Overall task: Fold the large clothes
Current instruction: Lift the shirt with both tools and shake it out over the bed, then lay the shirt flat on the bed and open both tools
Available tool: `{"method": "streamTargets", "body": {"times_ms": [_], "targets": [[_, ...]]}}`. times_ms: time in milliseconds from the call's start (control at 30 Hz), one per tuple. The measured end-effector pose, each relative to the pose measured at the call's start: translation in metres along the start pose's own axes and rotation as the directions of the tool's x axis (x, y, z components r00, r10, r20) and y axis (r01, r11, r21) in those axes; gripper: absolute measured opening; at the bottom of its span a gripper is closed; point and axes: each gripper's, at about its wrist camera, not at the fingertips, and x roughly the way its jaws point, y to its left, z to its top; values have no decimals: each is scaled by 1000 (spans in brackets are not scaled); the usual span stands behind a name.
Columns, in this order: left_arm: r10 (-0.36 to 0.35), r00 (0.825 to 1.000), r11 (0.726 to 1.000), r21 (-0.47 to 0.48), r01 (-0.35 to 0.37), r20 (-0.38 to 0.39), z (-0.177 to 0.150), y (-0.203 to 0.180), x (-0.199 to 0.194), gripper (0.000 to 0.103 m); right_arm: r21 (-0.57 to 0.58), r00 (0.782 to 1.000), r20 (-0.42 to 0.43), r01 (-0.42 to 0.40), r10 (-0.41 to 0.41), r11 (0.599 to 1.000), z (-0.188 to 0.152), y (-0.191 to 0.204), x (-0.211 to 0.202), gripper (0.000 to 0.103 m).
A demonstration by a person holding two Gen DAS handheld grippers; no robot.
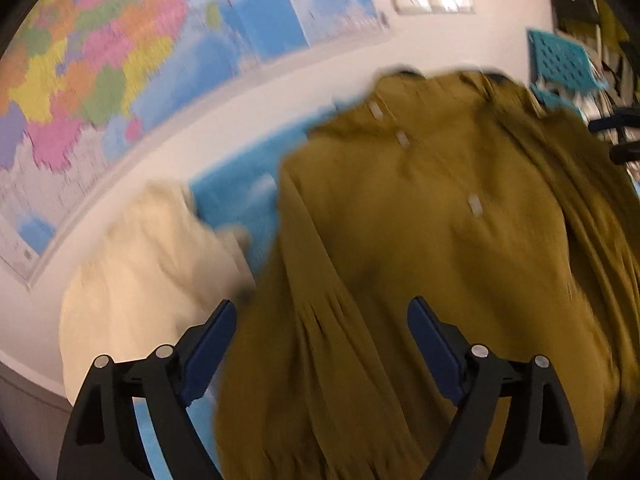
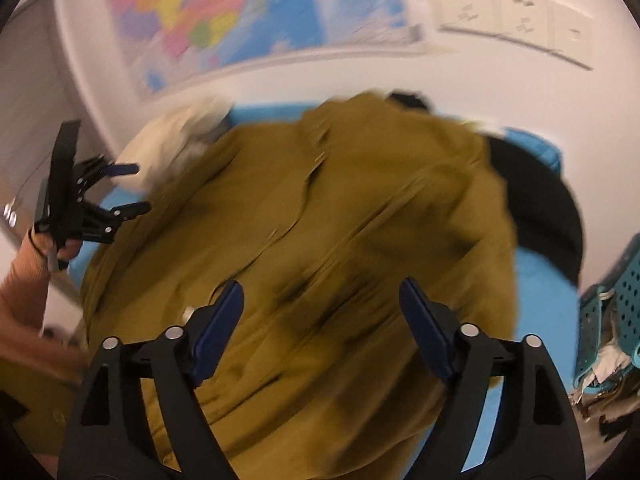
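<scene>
A large olive-green shirt [image 1: 420, 240] [image 2: 340, 232] with a button placket lies spread on the blue table cover [image 1: 240, 200] [image 2: 536, 280]. My left gripper [image 1: 322, 312] hovers over the shirt's near left part, jaws wide apart, nothing between the blue pads. My right gripper [image 2: 320, 296] hangs above the shirt's middle, also open and empty. In the right wrist view the left gripper [image 2: 132, 188] shows at the far left, held by a hand [image 2: 44, 256], open beside the shirt's edge. Both views are motion-blurred.
A cream garment [image 1: 140, 280] [image 2: 176, 136] lies left of the shirt. A black garment [image 2: 548, 216] lies at its right. A teal perforated basket [image 1: 560, 60] [image 2: 612, 312] stands at the right. A coloured map [image 1: 100, 60] [image 2: 208, 8] and sockets [image 2: 512, 12] hang on the white wall.
</scene>
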Motion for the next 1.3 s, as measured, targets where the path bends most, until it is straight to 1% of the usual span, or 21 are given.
{"method": "streamTargets", "body": {"times_ms": [33, 67, 100, 167, 267, 333, 433, 467, 500, 567, 600, 667, 733, 767, 833, 1000, 1100, 1167, 1200, 1233, 1300], "targets": [[-7, 1000, 1000, 8, 7, -22, -10, -4, 2, 84, -7, 1000, -9, 5, -5, 1000, -3, 2, 3, 85], [-4, 999, 1000, 18, 4, -50, -19, -10, 5, 73, -12, 1000, -22, 13, -13, 1000, -6, 5, 7, 85], [9, 996, 999, 32, -6, -85, -27, -14, 10, 39, -5, 1000, -28, 10, -10, 1000, -9, 5, 10, 85], [15, 993, 1000, 22, -13, -121, -30, -10, 15, 11, 22, 999, -32, 1, 0, 1000, -11, 1, 14, 85], [77, 995, 995, -57, -80, -58, -10, 22, -5, 4, 53, 1000, -23, 2, -1, 999, -11, -6, 12, 84], [128, 992, 986, -104, -129, -15, 8, 48, -22, 4, 53, 1000, -10, 16, -15, 998, -12, -8, 9, 83], [259, 966, 951, -169, -258, -16, 27, 92, -29, 7, 77, 999, 11, 32, -33, 997, -11, -16, 2, 83], [323, 944, 925, -188, -330, -65, 30, 108, -18, 23, 90, 999, 18, 29, -31, 996, -11, -21, 1, 83], [382, 917, 898, -188, -397, -113, 31, 117, -7, 52, 101, 999, 24, 27, -29, 995, -11, -24, -1, 83], [514, 835, 827, -146, -543, -196, 29, 127, 17, 74, 130, 998, 37, 36, -42, 991, -9, -32, -4, 83], [509, 836, 828, -148, -541, -207, 27, 125, 25, 73, 144, 998, 46, 37, -44, 989, -9, -36, -6, 83], [457, 875, 859, -175, -480, -160, 28, 109, 17, 73, 182, 998, 59, 22, -33, 983, -9, -46, -13, 82], [420, 905, 888, -178, -424, -61, 31, 90, -3, 80, 206, 998, 69, -6, -8, 978, -10, -49, -21, 81], [369, 929, 916, -178, -358, 30, 33, 73, -24, 87, 204, 997, 72, -18, 4, 979, -10, -47, -24, 81], [255, 956, 959, -164, -231, 143, 34, 50, -50, 89, 182, 996, 72, -62, 50, 981, -11, -37, -29, 82], [78, 966, 996, -70, -62, 245, 44, 0, -76, 91, 73, 984, -30, -174, 177, 982, -15, 20, -8, 82], [32, 972, 999, -19, -29, 234, 47, -27, -68, 92, 12, 983, -140, -116, 117, 993, -26, 43, 23, 81], [-2, 976, 1000, 11, 0, 218, 48, -43, -59, 92, 5, 980, -175, -100, 100, 995, -33, 43, 35, 43], [-33, 978, 999, 25, 29, 206, 49, -53, -54, 92, 15, 982, -165, -94, 95, 995, -35, 39, 34, 27], [-50, 979, 998, 32, 44, 198, 49, -61, -52, 92, 35, 983, -147, -110, 114, 993, -34, 33, 28, 4], [-94, 979, 995, 52, 86, 179, 46, -74, -47, 92, 107, 986, -50, -154, 160, 982, -29, 11, -2, 4]]}}
